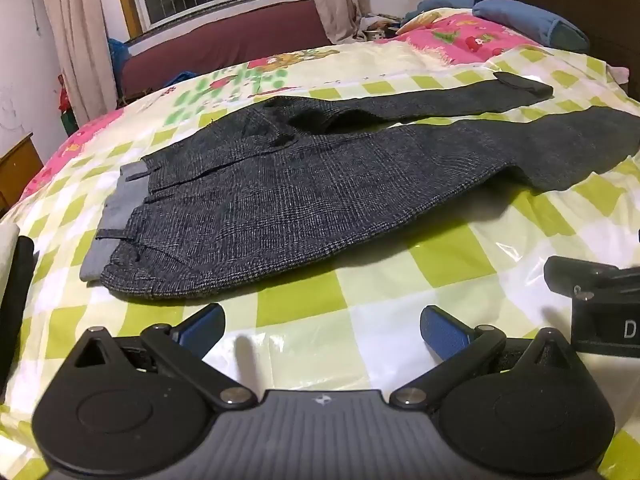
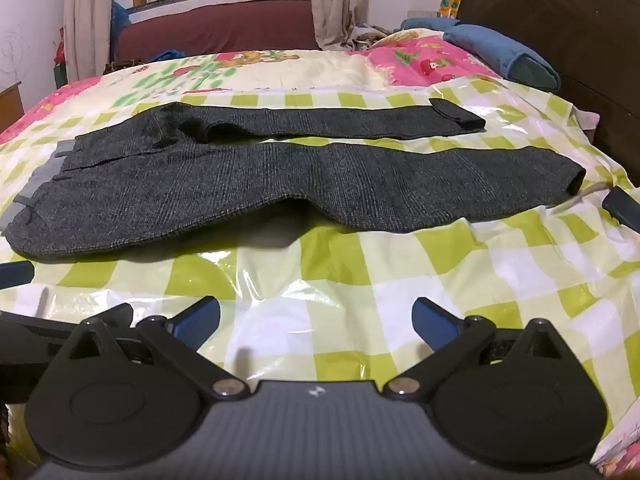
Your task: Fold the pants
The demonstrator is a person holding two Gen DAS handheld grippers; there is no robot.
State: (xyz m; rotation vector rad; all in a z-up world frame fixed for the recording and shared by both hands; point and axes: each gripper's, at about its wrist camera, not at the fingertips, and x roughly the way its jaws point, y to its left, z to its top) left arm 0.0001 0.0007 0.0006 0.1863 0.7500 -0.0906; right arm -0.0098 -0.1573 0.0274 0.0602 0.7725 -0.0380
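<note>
Dark grey checked pants (image 1: 280,204) lie flat on the bed, waistband with grey lining to the left, two legs spread apart and stretching right. They also show in the right wrist view (image 2: 248,188). My left gripper (image 1: 322,330) is open and empty, low over the bed's near edge, short of the waist and hip. My right gripper (image 2: 316,320) is open and empty, near the front edge, short of the near leg's middle. Part of the right gripper's body (image 1: 600,300) shows at the right in the left wrist view.
The bed has a green and white checked plastic cover (image 2: 360,264). A blue pillow (image 2: 500,54) and a dark wooden headboard (image 2: 560,20) are at the far right. A maroon sofa (image 2: 216,28) stands under the window. A dark object with a white cable (image 2: 624,208) lies by the near leg's cuff.
</note>
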